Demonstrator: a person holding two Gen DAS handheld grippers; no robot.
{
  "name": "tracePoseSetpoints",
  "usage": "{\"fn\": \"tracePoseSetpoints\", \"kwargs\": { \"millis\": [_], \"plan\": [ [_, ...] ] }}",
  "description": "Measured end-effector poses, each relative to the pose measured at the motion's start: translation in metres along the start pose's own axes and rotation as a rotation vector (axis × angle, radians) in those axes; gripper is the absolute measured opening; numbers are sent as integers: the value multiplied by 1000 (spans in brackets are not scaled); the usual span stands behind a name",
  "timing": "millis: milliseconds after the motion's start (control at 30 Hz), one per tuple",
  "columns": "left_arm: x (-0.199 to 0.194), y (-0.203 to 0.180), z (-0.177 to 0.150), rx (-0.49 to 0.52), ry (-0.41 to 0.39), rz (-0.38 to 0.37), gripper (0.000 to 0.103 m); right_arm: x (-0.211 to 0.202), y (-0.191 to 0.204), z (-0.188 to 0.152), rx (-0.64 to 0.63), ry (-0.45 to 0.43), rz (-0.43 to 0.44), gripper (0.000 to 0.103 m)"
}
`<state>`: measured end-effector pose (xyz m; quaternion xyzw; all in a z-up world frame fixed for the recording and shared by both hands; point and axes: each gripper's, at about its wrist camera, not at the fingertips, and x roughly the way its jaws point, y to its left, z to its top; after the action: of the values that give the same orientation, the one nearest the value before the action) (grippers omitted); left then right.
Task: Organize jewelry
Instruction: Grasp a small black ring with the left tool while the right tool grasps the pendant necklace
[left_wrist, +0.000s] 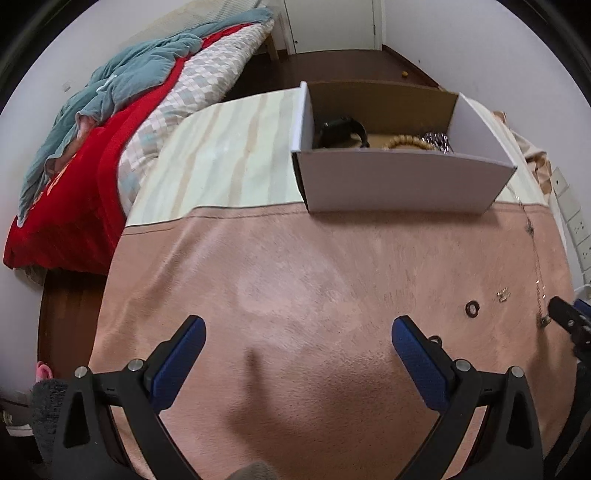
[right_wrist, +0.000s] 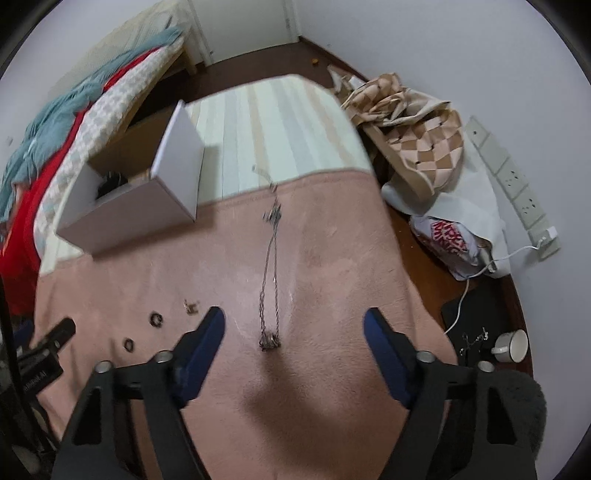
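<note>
Two grippers hung over a pink cloth (left_wrist: 295, 266) spread across a pale striped table (left_wrist: 229, 147). The left gripper (left_wrist: 297, 341) had its blue-padded jaws set wide apart, with only bare cloth and a soft shadow between them; it held nothing. A small dark ring (left_wrist: 436, 338) lay just beside its right-hand pad (left_wrist: 421, 365). Another dark ring (left_wrist: 472, 308) and a tiny pale earring or clasp (left_wrist: 502, 295) lay farther off on that side, apart from one another.

The right gripper (right_wrist: 293, 326) also stood open, its jaws straddling the near end of a thin silver chain necklace (right_wrist: 271, 273). The pads did not touch the chain, so nothing was gripped. That necklace ran away from the gripper in a long doubled line, past a small cluster partway along, to the edge where pink cloth met striped table. In the right wrist view the same small rings (right_wrist: 156, 319) and the pale clasp (right_wrist: 191, 306) sat on the cloth beside the left-hand pad.

Beyond the cloth's far edge, on the striped table, stood a white cardboard box (left_wrist: 399, 184) with an open top. Inside it lay a dark band, perhaps a watch (left_wrist: 341, 129), a string of wooden beads (left_wrist: 406, 142) and something glittering (left_wrist: 437, 140).

Off the table, a bed with red and teal bedding (left_wrist: 92, 140) stood on one side. On the other a checkered bag (right_wrist: 424, 147), a white cup (right_wrist: 513, 345) and a wall socket strip (right_wrist: 517, 184) were seen.
</note>
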<state>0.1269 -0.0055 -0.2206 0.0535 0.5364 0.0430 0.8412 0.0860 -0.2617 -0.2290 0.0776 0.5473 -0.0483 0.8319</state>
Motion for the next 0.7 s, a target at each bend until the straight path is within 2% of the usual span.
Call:
{"fn": "tracePoseSetpoints", "kwargs": {
  "millis": [67,200,300,333,367,500,633,700],
  "plan": [
    [4,-2,-2,11,8,2,103,10,5,-5,-28,-1,-10,60],
    [10,-6,-5,23,25,-7,103,17,13,-13,-72,-24,-39,47],
    [12,-10,-8,33,34,-21,103,16,19,-20,-92,-52,-77,28],
    [13,-13,-9,38,38,-26,103,14,20,-22,-95,-57,-82,16],
    [13,-14,-11,42,39,-33,103,14,21,-24,-99,-62,-86,13],
    [13,-25,-15,57,48,-84,102,9,16,-26,-60,-76,-46,13],
    [17,-39,-17,77,55,-139,102,5,12,-25,-46,-85,-43,13],
    [18,-45,-16,86,53,-160,95,5,11,-25,-39,-82,-46,13]
  ]
}}
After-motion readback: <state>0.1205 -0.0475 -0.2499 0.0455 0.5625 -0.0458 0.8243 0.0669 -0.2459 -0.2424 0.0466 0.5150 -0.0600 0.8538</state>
